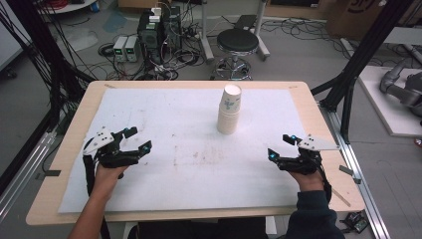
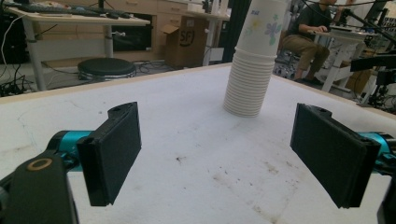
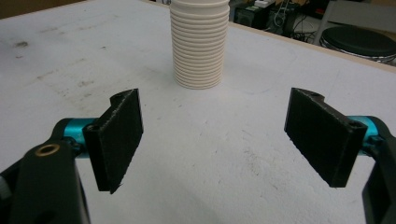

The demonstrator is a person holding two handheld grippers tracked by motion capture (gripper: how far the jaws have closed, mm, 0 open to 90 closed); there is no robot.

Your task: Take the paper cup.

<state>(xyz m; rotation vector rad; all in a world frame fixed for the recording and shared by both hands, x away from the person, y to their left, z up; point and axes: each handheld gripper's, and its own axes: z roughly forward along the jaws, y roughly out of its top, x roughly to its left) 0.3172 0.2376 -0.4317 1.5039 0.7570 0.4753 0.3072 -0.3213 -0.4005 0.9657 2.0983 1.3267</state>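
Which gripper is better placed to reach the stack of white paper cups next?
Probably the right gripper: the stack of white paper cups stands nearer it than the left gripper. Both hold nothing, jaws open and aimed at the stack.

The cup stack [image 3: 200, 44] loses its top at the frame edge

High view: fixed above the near edge, facing forward and down, taking in the whole white-covered wooden table [image 1: 149, 107] and the cluttered floor beyond. Left gripper view: riding low over the near-left surface, looking along its own black jaws toward far right, close to the tall stack of white ribbed paper cups [image 2: 252, 60]. Right gripper view: low at near right, aimed far left, closer still, stack top cut off. Shared by all three: the cup stack and stained white sheet; the round black stool [image 1: 238, 42] probably too.
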